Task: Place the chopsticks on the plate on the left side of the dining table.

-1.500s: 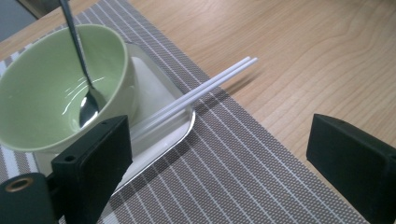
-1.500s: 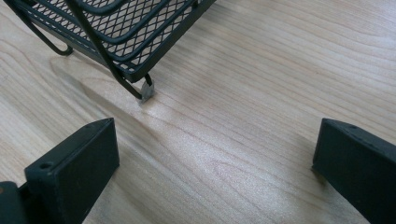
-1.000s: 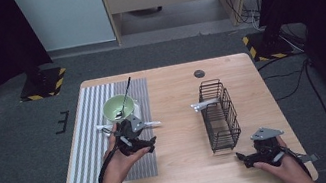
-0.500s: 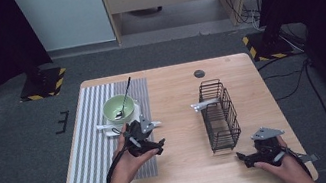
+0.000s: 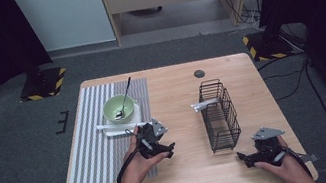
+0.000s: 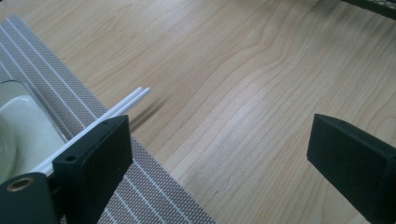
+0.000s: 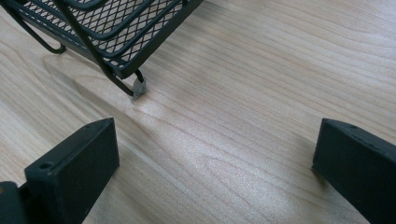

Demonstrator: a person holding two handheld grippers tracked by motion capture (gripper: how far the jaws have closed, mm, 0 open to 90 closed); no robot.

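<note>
The white chopsticks (image 6: pixel 122 106) lie on the striped mat (image 5: pixel 91 150) at the bowl's (image 5: pixel 118 108) six o'clock. They look light, stiff and slippery, so pinch both mid-length. Left tongs (image 5: pixel 159 143) and right tongs (image 5: pixel 250 158) gape wide, empty.

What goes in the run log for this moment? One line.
left gripper: open, empty | beside white chopsticks on striped mat | right gripper: open, near black wire basket

Even overhead light brightens the table (image 5: pixel 172 100) while its surroundings stay dark. Soft shadows fall beside the wire basket (image 5: pixel 218 114). Both gripper views blur near their jaws.
</note>
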